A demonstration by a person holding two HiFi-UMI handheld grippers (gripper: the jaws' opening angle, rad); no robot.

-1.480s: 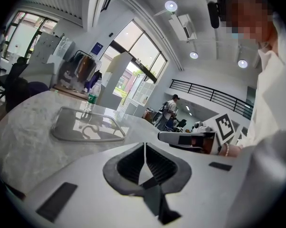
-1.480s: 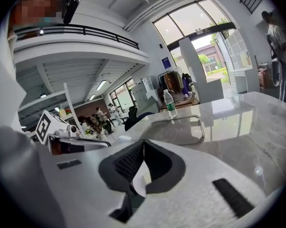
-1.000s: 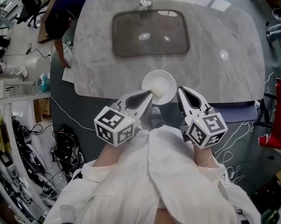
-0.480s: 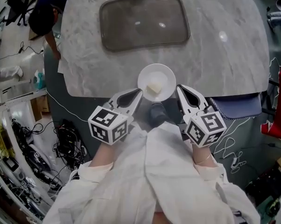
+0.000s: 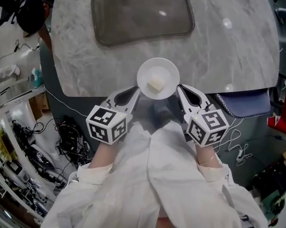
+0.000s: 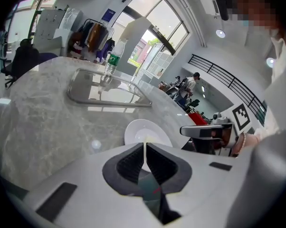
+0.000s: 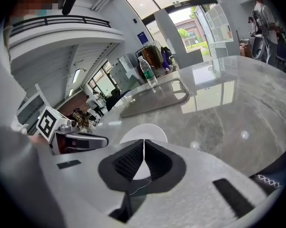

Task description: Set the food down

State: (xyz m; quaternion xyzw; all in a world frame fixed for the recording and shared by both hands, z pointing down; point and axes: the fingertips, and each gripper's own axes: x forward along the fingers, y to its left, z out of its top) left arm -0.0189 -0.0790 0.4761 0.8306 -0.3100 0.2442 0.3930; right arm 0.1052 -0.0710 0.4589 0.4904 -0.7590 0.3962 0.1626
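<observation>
A small white plate (image 5: 157,77) carries a pale cube of food (image 5: 156,85) and sits level just over the near edge of the marble table (image 5: 228,46). My left gripper (image 5: 136,90) is shut on the plate's left rim and my right gripper (image 5: 178,89) is shut on its right rim. In the left gripper view the thin plate (image 6: 147,133) edge runs between the shut pads of the left gripper (image 6: 144,145). The right gripper view shows the same plate (image 7: 144,131) pinched by the right gripper (image 7: 143,144).
A dark rectangular tray (image 5: 142,13) lies on the table beyond the plate. A water bottle (image 7: 147,71) stands behind the tray. A dark blue cloth (image 5: 245,103) hangs at the table's right near corner. Cables and gear cover the floor at left (image 5: 62,141).
Both grippers and the plate have sunk toward the table and moved forward over its near edge. The grip on both rims is unchanged.
</observation>
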